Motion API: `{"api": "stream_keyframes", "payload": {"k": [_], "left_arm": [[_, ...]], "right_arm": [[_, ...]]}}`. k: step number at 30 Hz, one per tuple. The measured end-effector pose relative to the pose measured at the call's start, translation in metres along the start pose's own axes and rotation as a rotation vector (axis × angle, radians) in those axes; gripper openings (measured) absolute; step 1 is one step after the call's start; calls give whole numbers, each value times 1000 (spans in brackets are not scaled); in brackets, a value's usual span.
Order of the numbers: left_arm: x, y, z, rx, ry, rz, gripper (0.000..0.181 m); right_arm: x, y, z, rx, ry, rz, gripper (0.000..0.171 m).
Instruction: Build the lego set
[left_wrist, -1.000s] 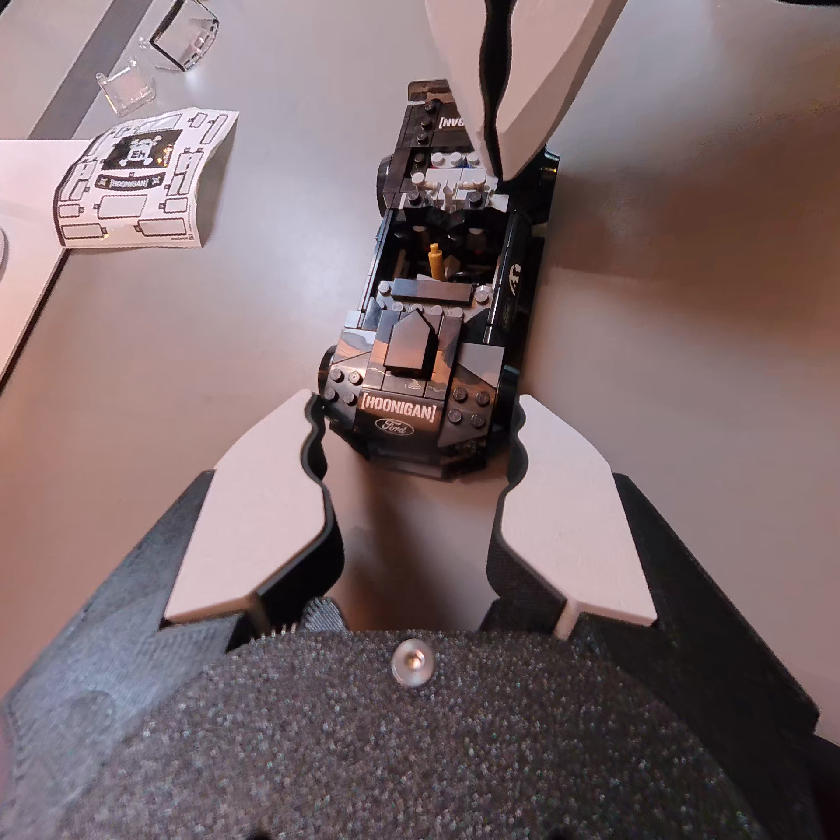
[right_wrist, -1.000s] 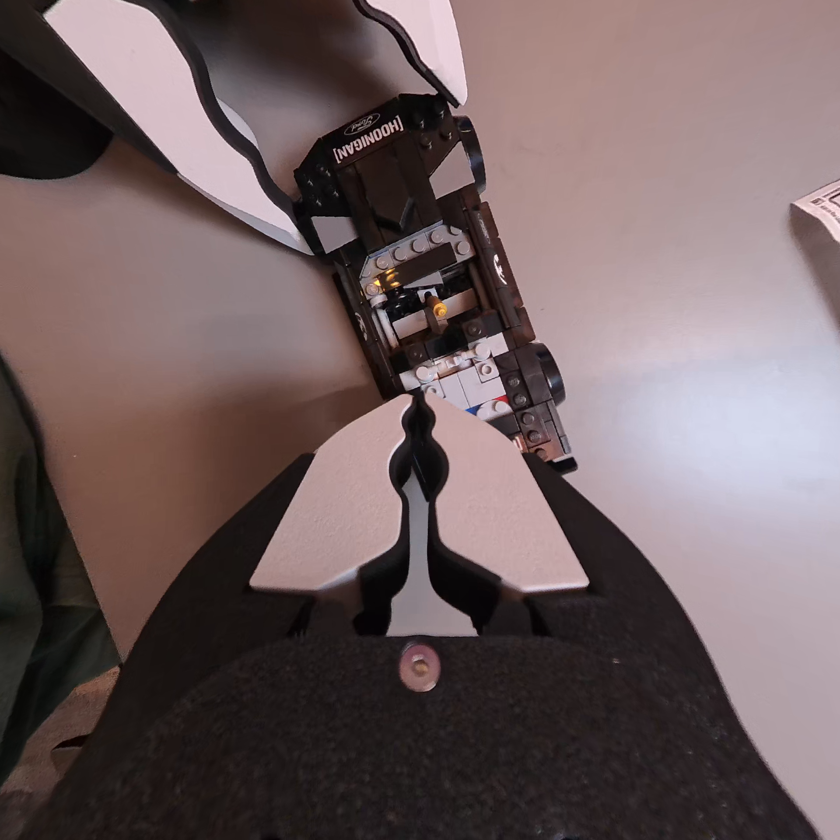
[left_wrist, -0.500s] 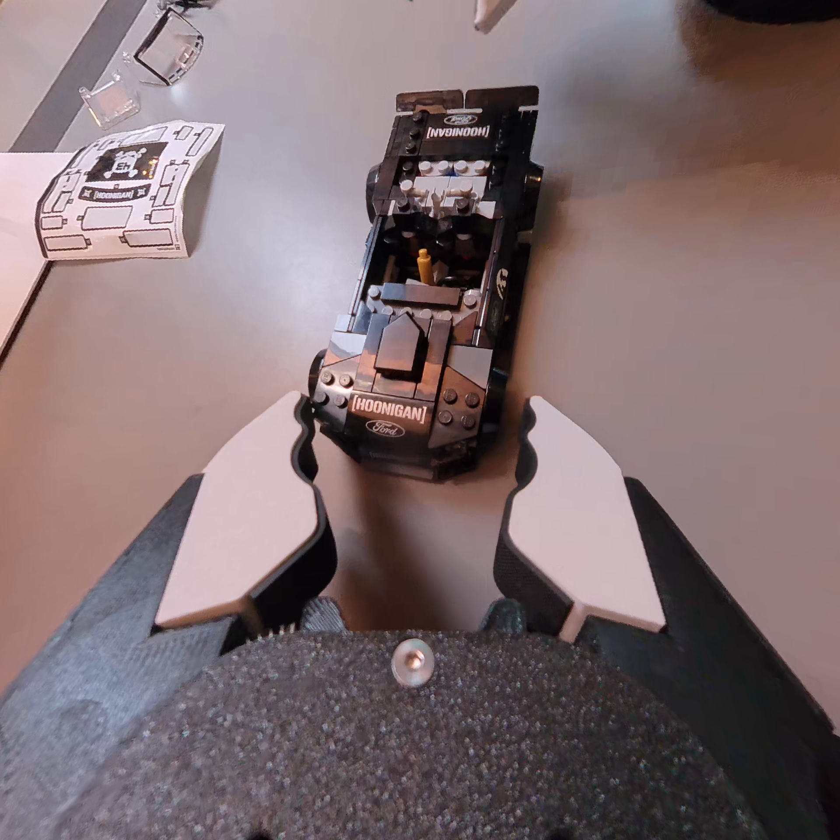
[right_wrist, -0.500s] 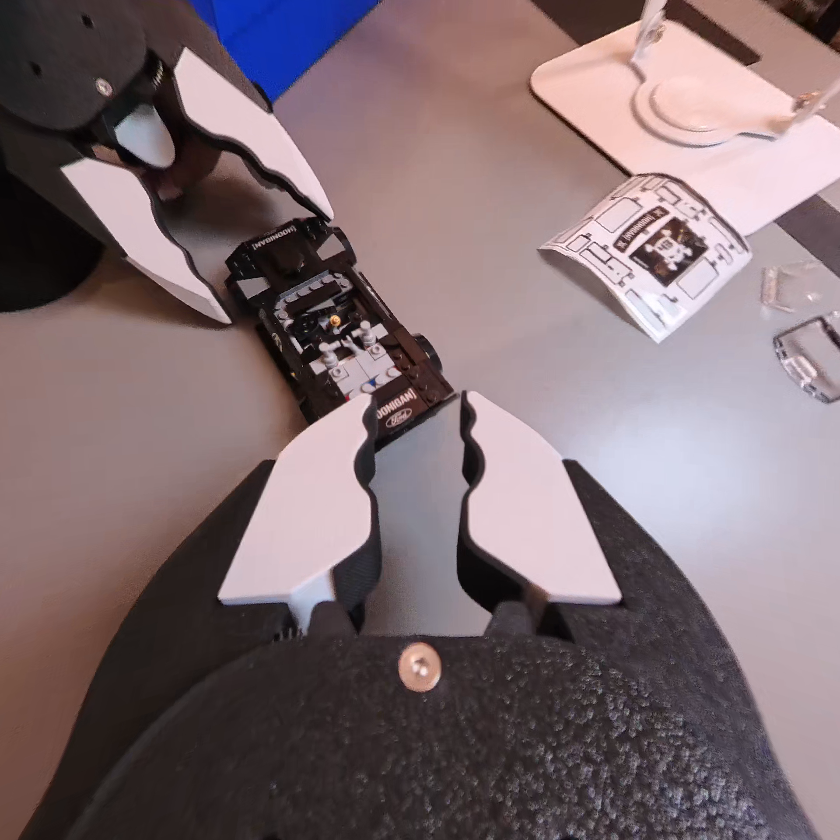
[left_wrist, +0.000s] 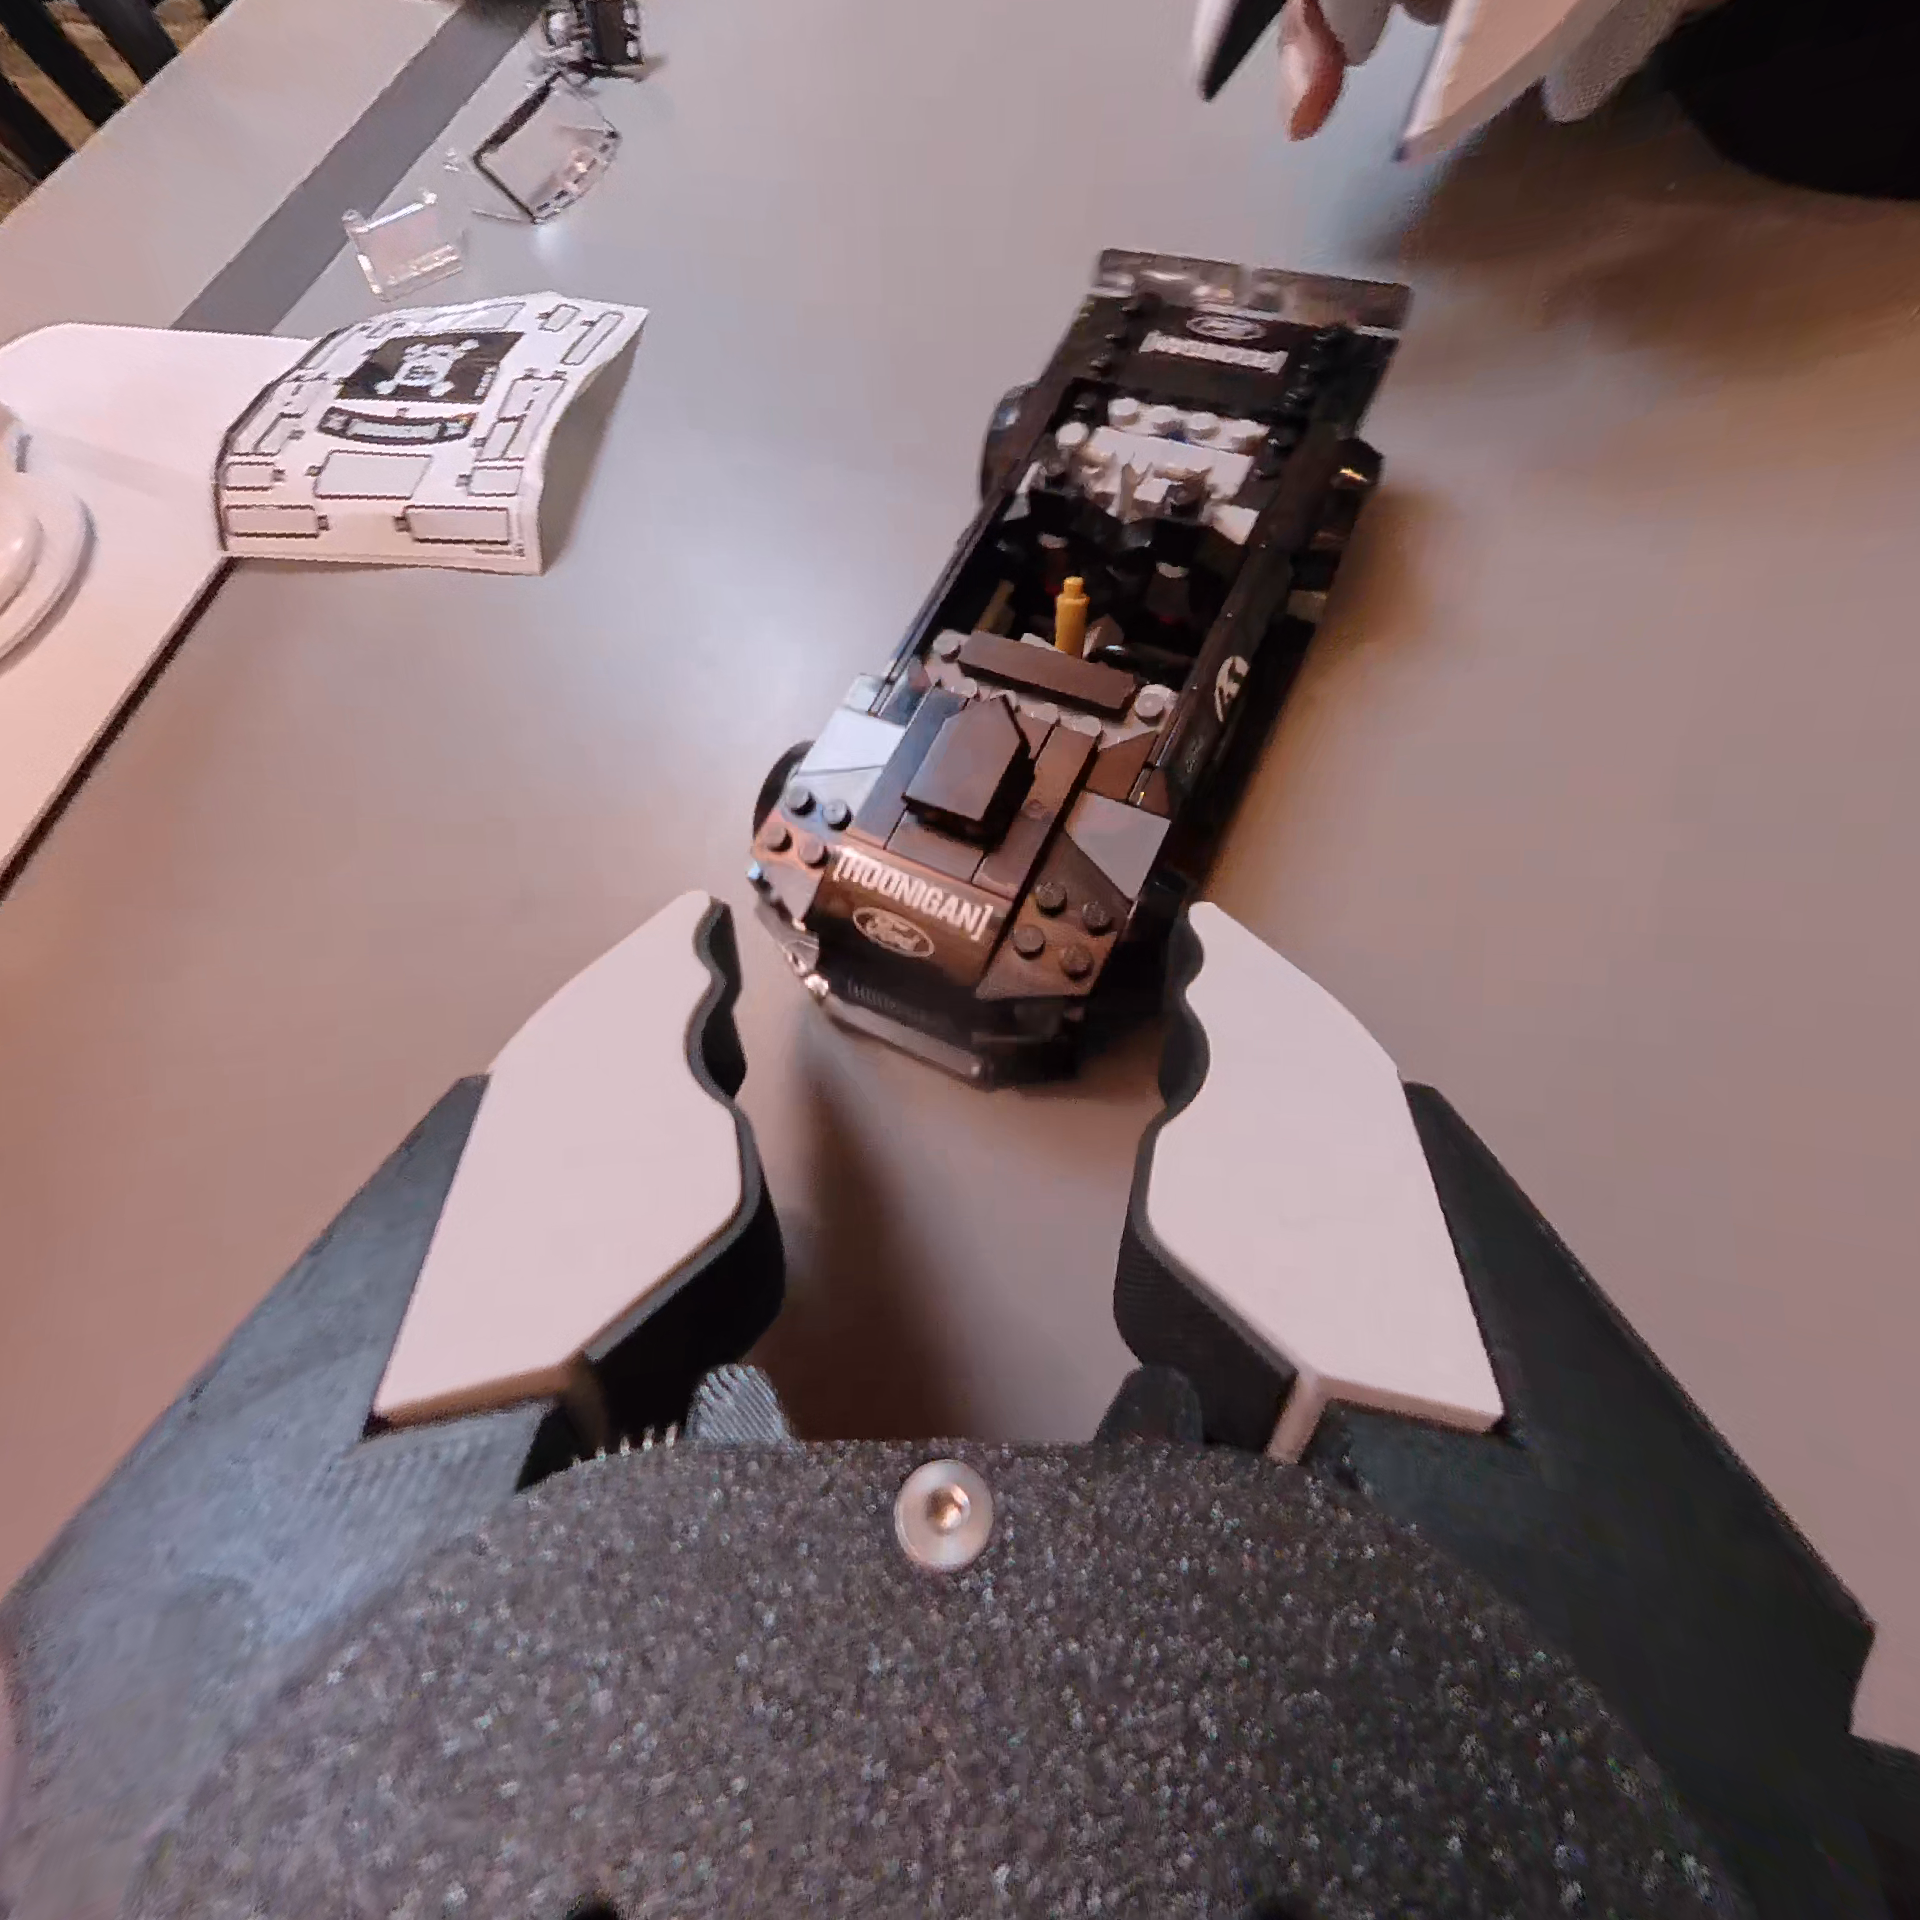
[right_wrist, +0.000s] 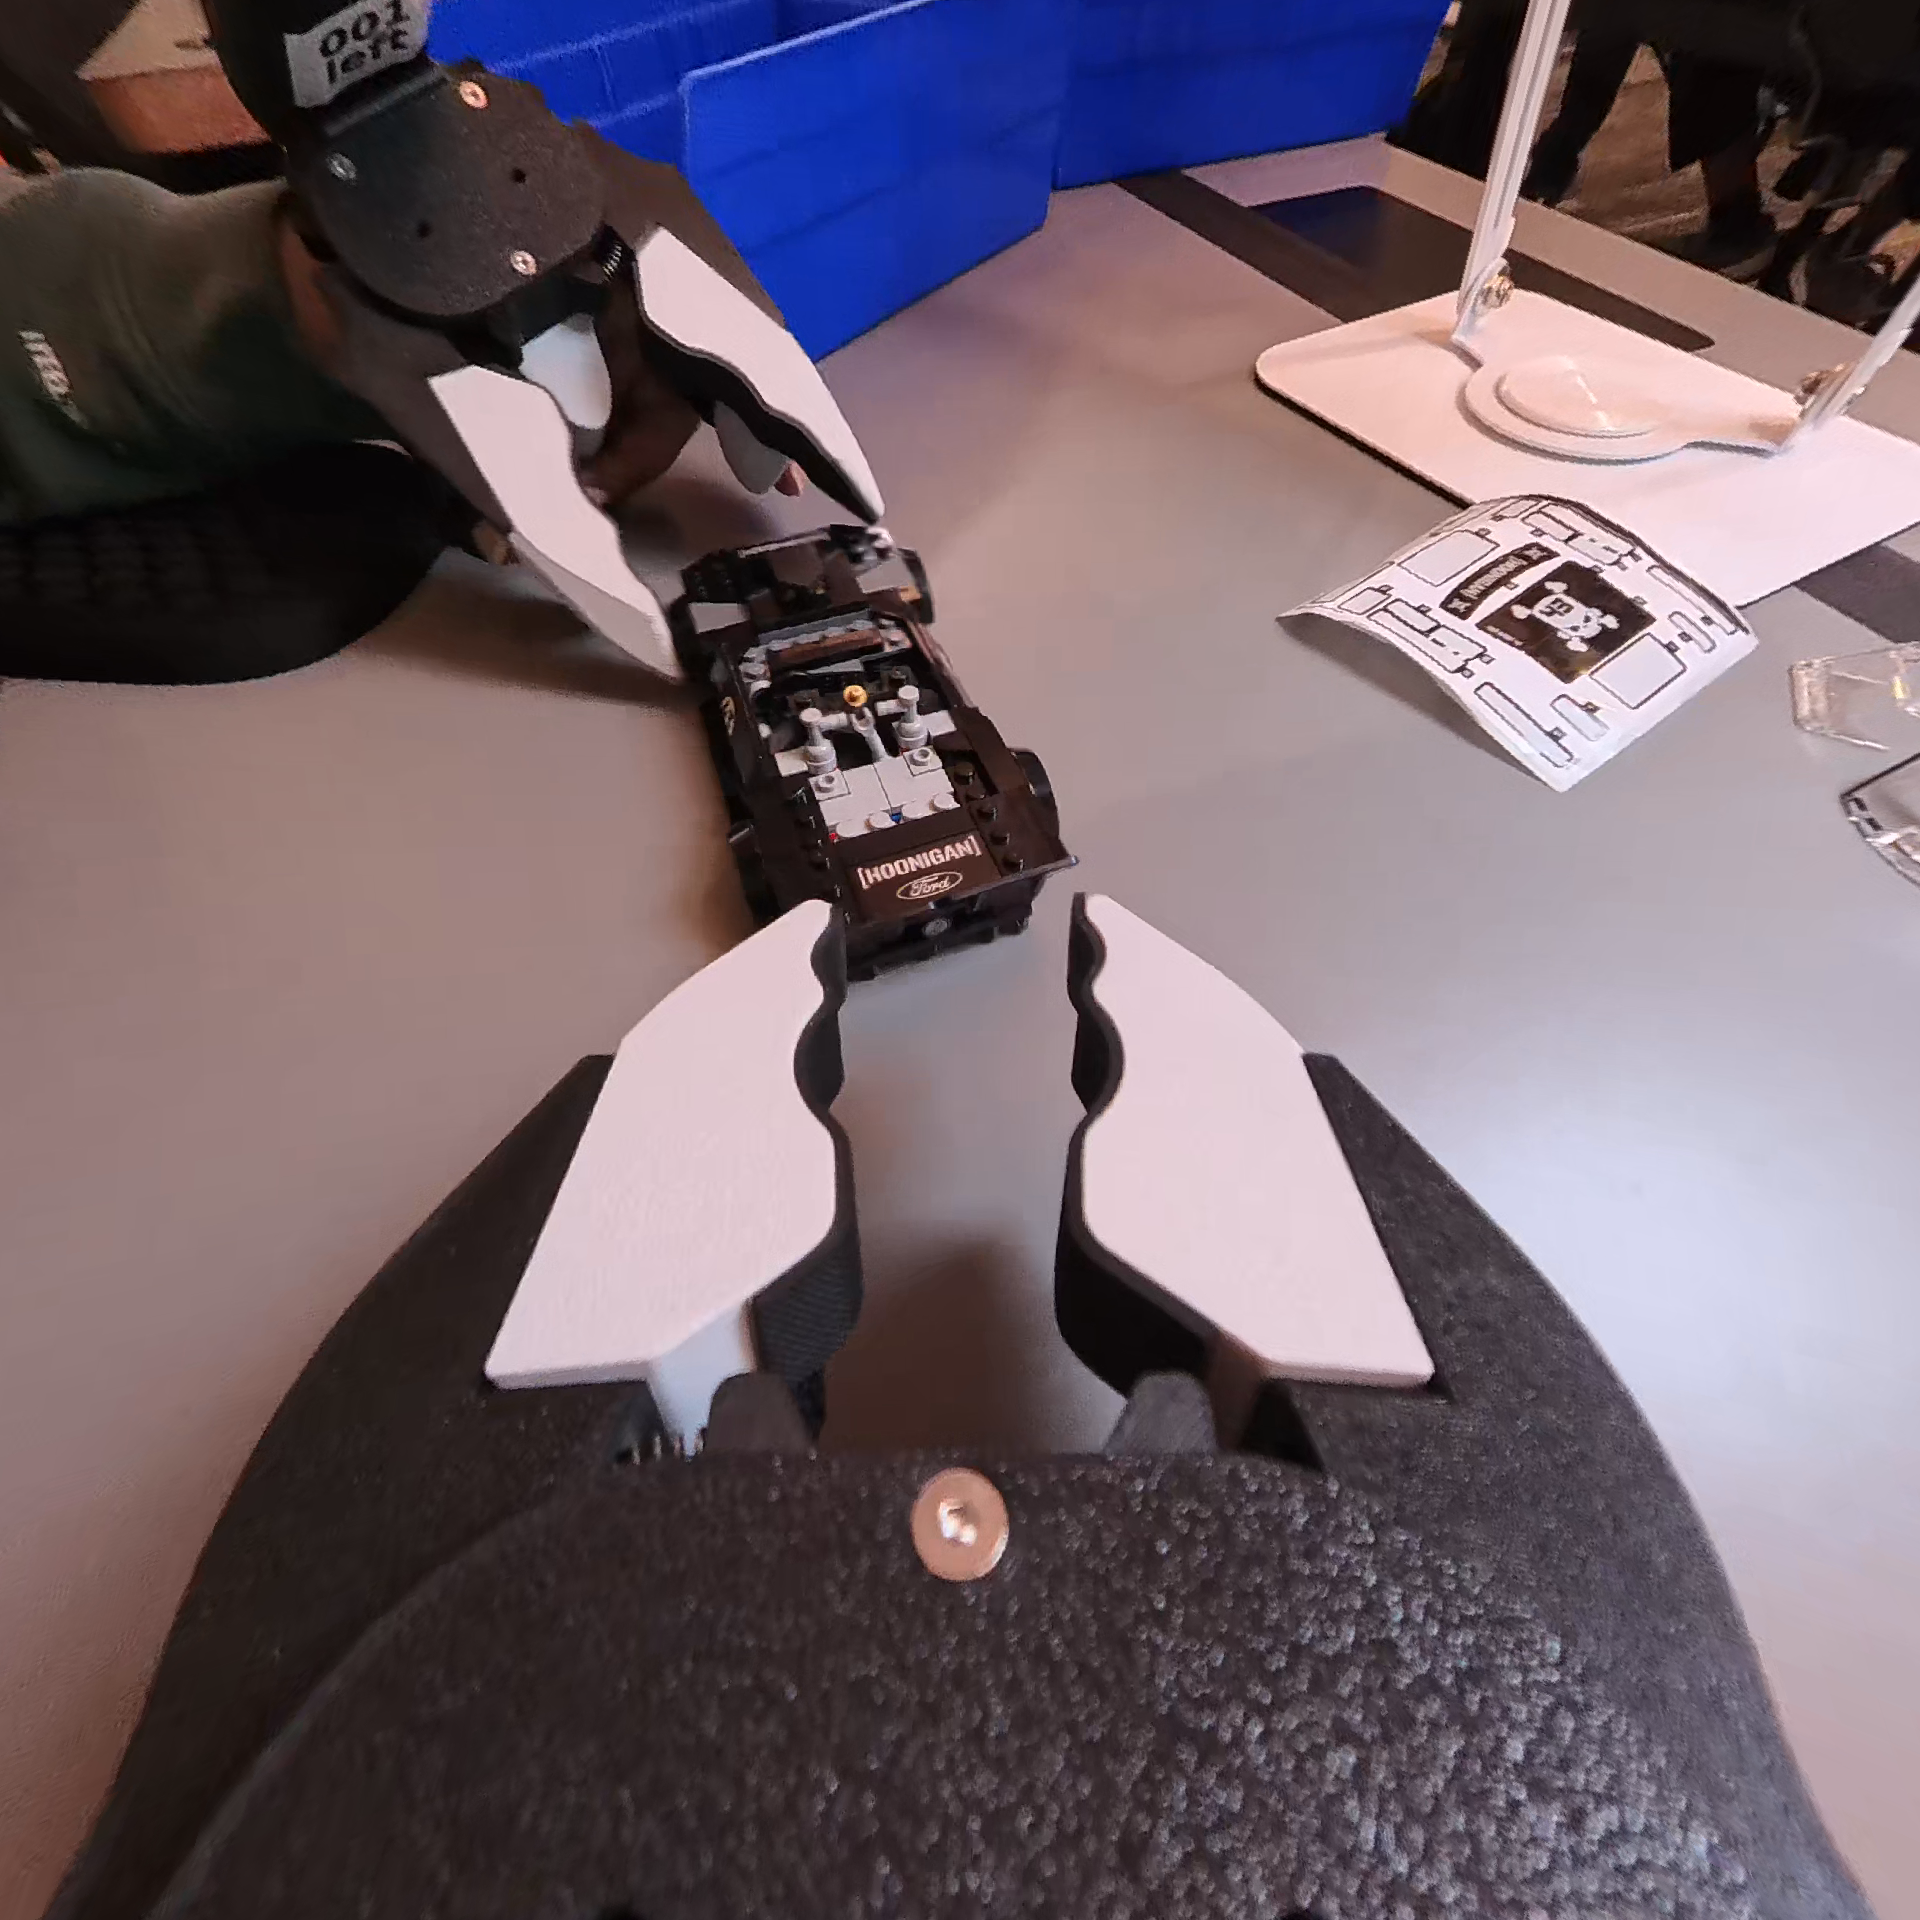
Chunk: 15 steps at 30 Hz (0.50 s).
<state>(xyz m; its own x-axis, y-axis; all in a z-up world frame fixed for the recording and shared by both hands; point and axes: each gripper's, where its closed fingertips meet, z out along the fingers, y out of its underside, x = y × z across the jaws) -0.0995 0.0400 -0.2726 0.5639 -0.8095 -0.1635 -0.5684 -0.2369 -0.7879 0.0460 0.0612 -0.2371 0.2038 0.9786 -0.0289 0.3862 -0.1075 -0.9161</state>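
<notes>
A white stand base (right_wrist: 1579, 405) with two upright rods sits on the grey table (right_wrist: 1351, 1039) at its far side. Blue bins (right_wrist: 883, 114) stand along the table's back edge, and a dark strip (left_wrist: 312, 223) runs across the tabletop.

So the lego car (left_wrist: 1081, 665) sits on the surface (left_wrist: 1558, 831) roughly in the middle, with a hand-held gripper at each end. The left hand-held gripper (left_wrist: 951, 914) has its fingers spread either side of one end of the car, and the right hand-held gripper (right_wrist: 951, 914) is at the opposite end, fingers apart, just short of it. In the left wrist view, the sticker sheet (left_wrist: 416, 436) lies off to the car's left, partly on the edge of a flat stand base (left_wrist: 94, 582). Two clear pieces (left_wrist: 545, 156) lie beyond the sheet, farther from the car. In the right wrist view, bins (right_wrist: 883, 125) stand at the surface's far edge.
</notes>
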Motion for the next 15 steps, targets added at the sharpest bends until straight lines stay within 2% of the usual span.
{"api": "stream_keyframes", "payload": {"k": [7,15], "left_arm": [[-14,2,0,-3,-56,-54,75],[-16,4,1,-16,-75,-44,73]], "right_arm": [[-1,-9,-10,79,-12,19,40],[-1,-5,-7,49,3,2,40]]}}
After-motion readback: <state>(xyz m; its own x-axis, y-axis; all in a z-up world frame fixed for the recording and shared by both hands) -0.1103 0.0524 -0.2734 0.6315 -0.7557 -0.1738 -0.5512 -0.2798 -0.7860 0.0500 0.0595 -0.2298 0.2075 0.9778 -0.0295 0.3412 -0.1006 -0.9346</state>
